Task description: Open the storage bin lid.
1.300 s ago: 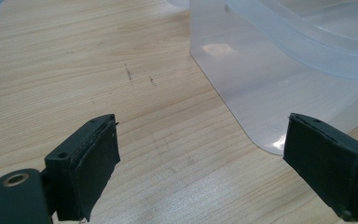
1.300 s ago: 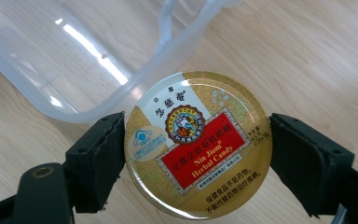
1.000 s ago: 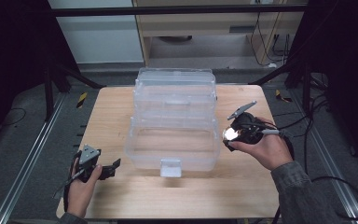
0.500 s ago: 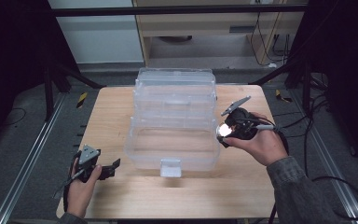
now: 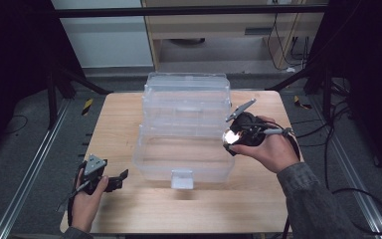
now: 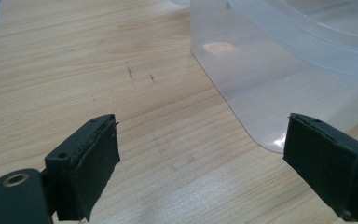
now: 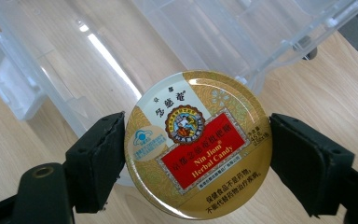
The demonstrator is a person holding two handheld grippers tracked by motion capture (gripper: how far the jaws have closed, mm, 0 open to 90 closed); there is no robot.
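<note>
A round gold candy tin (image 7: 198, 144) with a red label sits between the jaws of my right gripper (image 7: 197, 140), and both pads press on its rim. In the high view the tin (image 5: 227, 137) glints at the right side of a clear plastic tiered box (image 5: 186, 124), where the right gripper (image 5: 232, 139) hovers over the box's open lower tray. The box's trays (image 7: 121, 42) lie just below the tin. My left gripper (image 5: 122, 177) rests open near the table's front left, with nothing between its jaws (image 6: 205, 140). The box's rounded corner (image 6: 279, 70) is just ahead of it.
The wooden table (image 5: 124, 114) has bare room left of the box and along its front edge. A white latch (image 5: 181, 178) sticks out at the box's front. Cables trail off the table's right side. Dark frame posts stand around the table.
My right gripper has carried the tin to the left and slightly up, from beside the box to over its right edge. The left gripper has stayed put.
</note>
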